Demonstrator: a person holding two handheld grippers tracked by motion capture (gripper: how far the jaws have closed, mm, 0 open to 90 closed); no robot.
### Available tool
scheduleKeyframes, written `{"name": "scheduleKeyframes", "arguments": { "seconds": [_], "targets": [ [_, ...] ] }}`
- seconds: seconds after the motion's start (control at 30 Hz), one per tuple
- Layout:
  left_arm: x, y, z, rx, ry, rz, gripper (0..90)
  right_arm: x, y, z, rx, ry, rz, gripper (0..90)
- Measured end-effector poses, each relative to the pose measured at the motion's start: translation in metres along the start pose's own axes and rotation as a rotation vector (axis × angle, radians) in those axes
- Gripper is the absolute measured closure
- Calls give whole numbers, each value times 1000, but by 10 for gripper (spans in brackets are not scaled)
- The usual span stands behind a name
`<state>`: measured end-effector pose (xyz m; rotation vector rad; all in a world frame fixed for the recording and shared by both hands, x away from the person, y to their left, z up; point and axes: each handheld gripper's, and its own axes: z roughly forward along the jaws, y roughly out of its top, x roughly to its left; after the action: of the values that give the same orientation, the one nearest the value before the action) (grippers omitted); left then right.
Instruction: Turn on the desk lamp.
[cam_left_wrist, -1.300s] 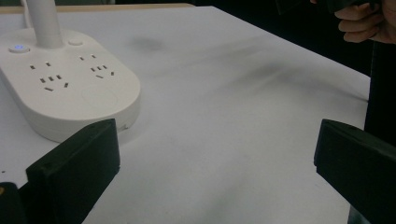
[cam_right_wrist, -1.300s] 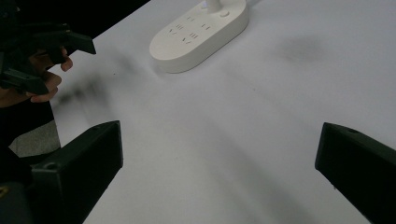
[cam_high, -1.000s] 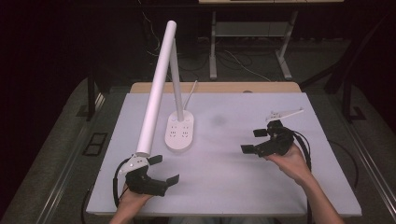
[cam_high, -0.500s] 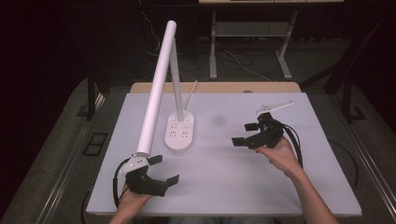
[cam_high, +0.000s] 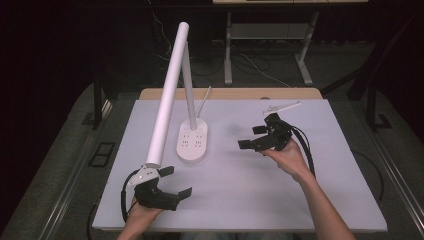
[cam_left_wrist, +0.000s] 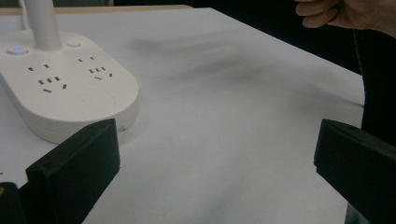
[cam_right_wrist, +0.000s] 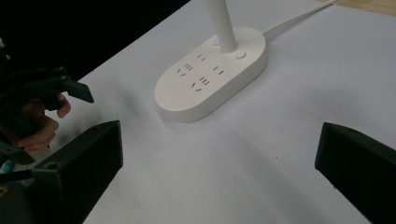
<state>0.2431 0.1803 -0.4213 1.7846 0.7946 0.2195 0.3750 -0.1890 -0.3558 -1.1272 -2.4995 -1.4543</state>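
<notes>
Right gripper (cam_high: 254, 136): jaws spread wide, nothing between them, held above the white table (cam_high: 310, 200) and turned toward the lamp. In the right gripper view its two black fingers (cam_right_wrist: 79, 172) frame bare table, with the lamp base (cam_right_wrist: 212, 74) straight ahead of them, apart, a clear stretch of tabletop between.

Lamp base: white oval pad with socket slots on top, a small lit button and a round button beside the foot of the stem (cam_right_wrist: 220, 23). Its long axis runs away from the right fingers and slightly across them, near end rounded, far end carrying the stem and the white cord (cam_right_wrist: 299, 16).

Left gripper (cam_high: 176, 182): jaws likewise wide apart, empty, low over the near edge of the table. The lamp base (cam_left_wrist: 70, 93) sits ahead and off to the side of its fingers (cam_left_wrist: 74, 172), just beyond one fingertip (nearer than it is to the right gripper, by the look of the high view). The long white lamp head (cam_high: 167, 95) slants down from above and ends directly over this gripper.

Judgement: the left gripper is the closer of the two to both base and lamp head; the right gripper faces the base squarely and would have to travel forward along its own line to reach the buttons.

Other: a small white item (cam_high: 281, 106) lies beyond the right gripper at the far edge of the table, too small to identify.
</notes>
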Motion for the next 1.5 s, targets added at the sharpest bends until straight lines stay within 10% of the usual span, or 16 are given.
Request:
{"name": "scheduleKeyframes", "arguments": {
  "seconds": [1.5],
  "targets": [
    [0, 1, -2, -17, -9, -2, 0, 6, 68, 80, 19, 2, -8, 5]
  ]
}}
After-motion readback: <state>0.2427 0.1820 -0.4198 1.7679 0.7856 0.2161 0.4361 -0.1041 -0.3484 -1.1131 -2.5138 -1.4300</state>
